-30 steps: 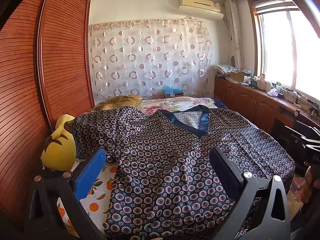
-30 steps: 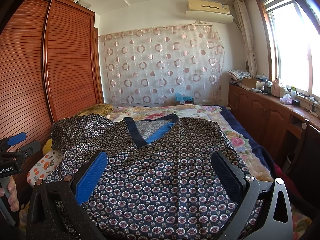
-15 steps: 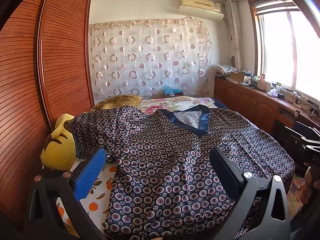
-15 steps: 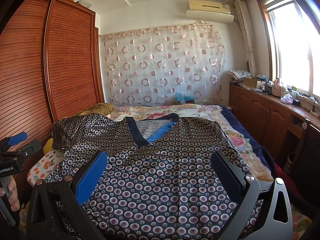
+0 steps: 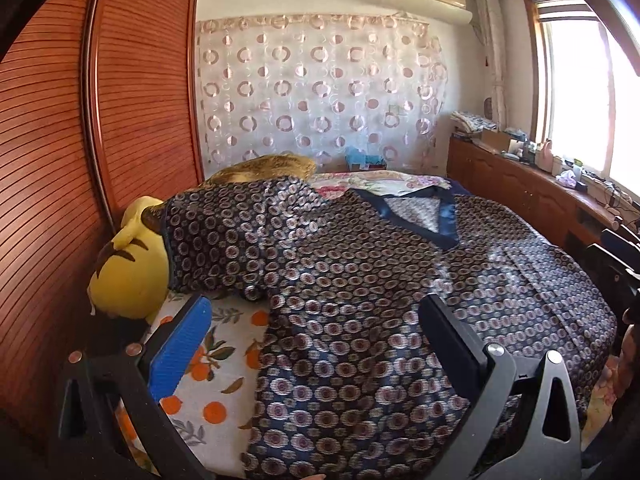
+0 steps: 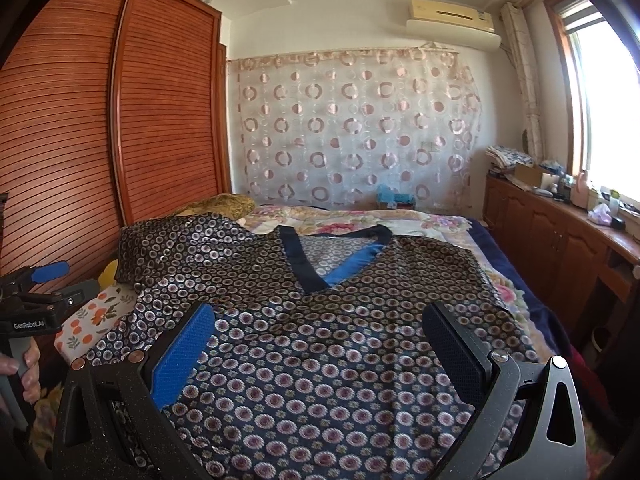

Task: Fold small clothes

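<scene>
A dark blue patterned V-neck top point(image 5: 360, 280) lies spread flat on the bed, neck toward the far wall; it also shows in the right wrist view point(image 6: 320, 340). Its left sleeve point(image 5: 224, 240) lies bunched over a yellow plush toy point(image 5: 128, 272). My left gripper point(image 5: 316, 336) is open and empty above the top's lower left part. My right gripper point(image 6: 320, 340) is open and empty above the top's lower middle. The left gripper's handle point(image 6: 32, 304) shows at the left edge of the right wrist view.
The bed has an orange-print sheet point(image 5: 216, 380) at the left and a floral cover point(image 6: 360, 216) at the far end. A wooden slatted wardrobe point(image 5: 60, 160) stands close on the left. A low wooden cabinet point(image 6: 560, 232) with clutter runs under the window at right.
My left gripper has turned a little to the left and moved closer to the bed's left side. The right gripper has barely moved. The top lies as before.
</scene>
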`<state>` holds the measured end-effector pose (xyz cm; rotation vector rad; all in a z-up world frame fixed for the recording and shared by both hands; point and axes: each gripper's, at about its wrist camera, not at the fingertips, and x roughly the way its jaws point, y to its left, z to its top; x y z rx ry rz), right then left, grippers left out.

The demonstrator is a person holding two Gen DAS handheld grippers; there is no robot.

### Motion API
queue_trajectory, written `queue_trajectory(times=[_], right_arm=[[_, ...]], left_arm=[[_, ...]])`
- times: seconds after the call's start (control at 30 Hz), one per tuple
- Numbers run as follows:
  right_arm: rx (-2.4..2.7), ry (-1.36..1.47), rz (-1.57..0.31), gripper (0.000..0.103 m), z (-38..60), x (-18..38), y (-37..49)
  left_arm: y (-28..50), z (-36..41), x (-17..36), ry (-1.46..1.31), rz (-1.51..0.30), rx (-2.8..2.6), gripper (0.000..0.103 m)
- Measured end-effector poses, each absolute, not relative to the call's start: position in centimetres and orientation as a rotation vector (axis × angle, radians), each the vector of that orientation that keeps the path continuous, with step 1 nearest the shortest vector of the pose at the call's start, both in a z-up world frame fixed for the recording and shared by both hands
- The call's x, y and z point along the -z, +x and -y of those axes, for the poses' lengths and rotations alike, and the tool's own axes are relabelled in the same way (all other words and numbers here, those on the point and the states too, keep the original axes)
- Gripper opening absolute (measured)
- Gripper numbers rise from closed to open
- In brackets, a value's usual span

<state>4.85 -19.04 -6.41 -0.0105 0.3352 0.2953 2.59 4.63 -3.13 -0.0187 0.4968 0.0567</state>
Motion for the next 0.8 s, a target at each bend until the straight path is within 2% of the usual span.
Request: queue_trajectory(times=[0.33, 0.8], right_arm=[[-0.429, -0.057, -0.349, 0.103, 16.6, 7.3, 9.1], [-0.588, -0.102, -0.518, 0.103, 16.7, 5.6, 16.9]], left_arm=[[5.0, -10.3, 5.1, -0.037, -0.568, -0.100, 0.103], [10.0, -18.3, 5.2, -0.103, -0.644, -0.096, 0.103]])
